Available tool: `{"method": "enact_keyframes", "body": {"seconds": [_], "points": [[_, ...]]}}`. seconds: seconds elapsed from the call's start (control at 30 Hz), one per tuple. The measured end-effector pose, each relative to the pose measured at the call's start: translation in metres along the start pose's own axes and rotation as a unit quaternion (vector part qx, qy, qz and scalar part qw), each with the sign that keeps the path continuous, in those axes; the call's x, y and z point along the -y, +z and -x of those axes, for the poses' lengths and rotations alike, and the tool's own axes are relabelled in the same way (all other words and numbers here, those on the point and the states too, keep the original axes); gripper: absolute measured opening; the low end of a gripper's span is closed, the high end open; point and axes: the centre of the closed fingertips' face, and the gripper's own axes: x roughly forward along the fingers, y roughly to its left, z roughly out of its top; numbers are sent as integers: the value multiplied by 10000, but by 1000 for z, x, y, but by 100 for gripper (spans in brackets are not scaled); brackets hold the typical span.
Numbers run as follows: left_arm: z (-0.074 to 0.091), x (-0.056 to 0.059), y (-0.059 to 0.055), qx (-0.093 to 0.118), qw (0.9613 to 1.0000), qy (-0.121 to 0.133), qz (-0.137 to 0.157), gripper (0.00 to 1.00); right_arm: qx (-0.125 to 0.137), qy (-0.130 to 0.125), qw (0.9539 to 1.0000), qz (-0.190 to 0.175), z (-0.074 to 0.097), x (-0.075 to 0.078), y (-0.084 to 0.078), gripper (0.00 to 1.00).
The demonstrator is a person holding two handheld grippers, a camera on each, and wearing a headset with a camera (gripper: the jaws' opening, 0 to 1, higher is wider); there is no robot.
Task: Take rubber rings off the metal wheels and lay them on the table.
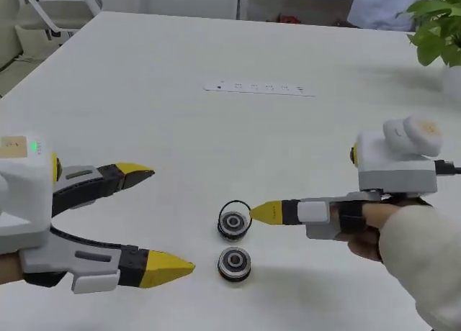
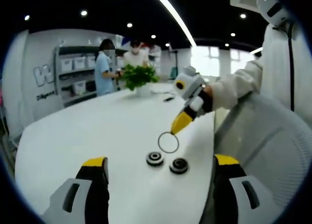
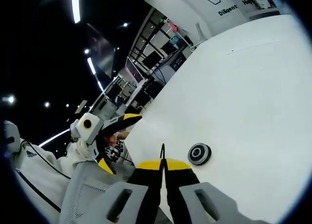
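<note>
Two metal wheels with dark rims lie flat on the white table (image 1: pixel 216 129), the farther wheel (image 1: pixel 233 224) and the nearer wheel (image 1: pixel 234 263). My right gripper (image 1: pixel 261 213) is shut on a thin black rubber ring (image 1: pixel 234 204), held just above the farther wheel. In the left gripper view the ring (image 2: pixel 168 142) hangs from the right gripper (image 2: pixel 178 124), clear of both wheels (image 2: pixel 155 158) (image 2: pixel 179 165). The right gripper view has the ring (image 3: pixel 162 151) edge-on between its shut jaws, beside a wheel (image 3: pixel 199 154). My left gripper (image 1: pixel 164 220) stands open to the left of the wheels, holding nothing.
A white power strip (image 1: pixel 259 88) lies farther back on the table. A potted plant (image 1: pixel 439 21) stands at the back right corner and a chair (image 1: pixel 57 0) beyond the back left. People stand at shelves (image 2: pixel 117 63) past the table.
</note>
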Motion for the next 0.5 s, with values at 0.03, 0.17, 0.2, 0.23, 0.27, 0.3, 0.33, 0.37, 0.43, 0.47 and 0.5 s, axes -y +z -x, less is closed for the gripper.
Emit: {"method": "enact_keyframes", "body": {"seconds": [0.03,0.17,0.2,0.23,0.27,0.3,0.33,0.37,0.43,0.47,0.5], "points": [[1,-1,0,12,10000,29,14,91,11,2,10000,-4,0,0,1,0],[6,-9,-1,77,9997,207,54,97,66,26,10000,-24,0,-2,3,0],[7,-10,-1,88,9997,237,49,98,77,30,10000,-23,0,-2,4,0],[8,-11,-2,84,9996,250,60,99,87,32,10000,-27,0,-2,4,0],[8,-11,-3,82,9996,252,64,100,102,41,9999,-34,0,-3,5,0],[8,-10,-5,47,9997,238,53,100,108,46,9999,-38,0,-3,5,0],[8,-10,-7,4,9997,223,37,100,114,48,9999,-38,0,-4,5,0],[8,-9,-9,-42,9998,207,16,100,115,52,9999,-35,-1,-4,5,0],[8,-8,-11,-78,9998,175,-15,100,117,58,9999,-29,-2,-6,6,0],[8,-7,-11,-80,9998,162,-15,100,117,64,9999,-28,-2,-6,6,0],[8,-7,-12,-78,9999,148,-8,100,118,70,9999,-27,-2,-7,6,0]]}}
